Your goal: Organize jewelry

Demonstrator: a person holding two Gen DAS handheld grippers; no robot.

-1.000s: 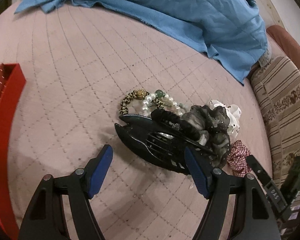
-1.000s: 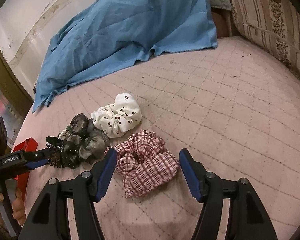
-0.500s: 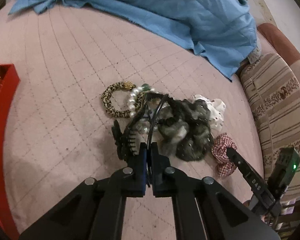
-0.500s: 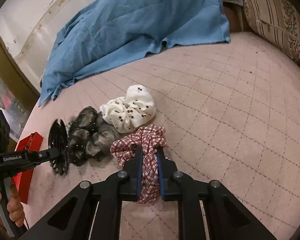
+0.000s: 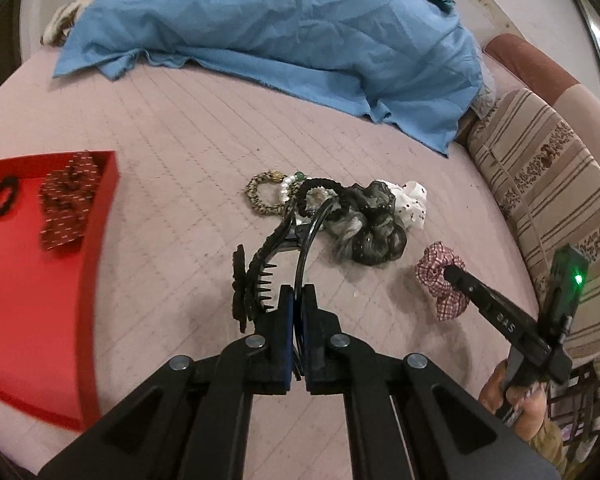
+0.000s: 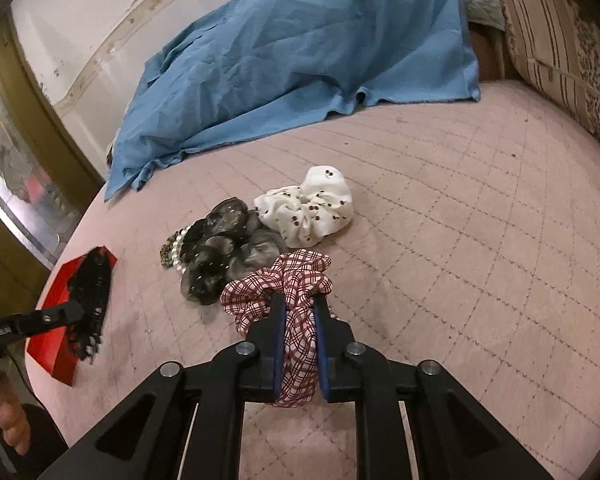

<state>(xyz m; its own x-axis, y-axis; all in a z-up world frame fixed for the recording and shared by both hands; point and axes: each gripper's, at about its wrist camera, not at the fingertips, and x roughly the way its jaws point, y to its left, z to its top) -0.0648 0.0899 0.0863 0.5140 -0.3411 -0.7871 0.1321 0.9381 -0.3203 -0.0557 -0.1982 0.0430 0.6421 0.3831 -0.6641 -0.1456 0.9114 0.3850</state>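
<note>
My left gripper is shut on a big black hair claw clip, held lifted off the pink quilted bed. In the right wrist view that clip hangs in front of the red tray. My right gripper is shut on the red plaid scrunchie, also seen as the plaid scrunchie in the left wrist view. On the bed lie a grey sheer scrunchie, a white dotted scrunchie, a leopard bracelet, pearls and a black hair tie.
The red tray at the left holds a small black hair tie and a dark red patterned scrunchie. A blue cloth covers the far part of the bed. Striped cushions line the right side.
Both grippers went from open to shut. The left one took the black claw clip and lifted it off the pile toward the tray; the right one closed on the plaid scrunchie and raised it slightly.
</note>
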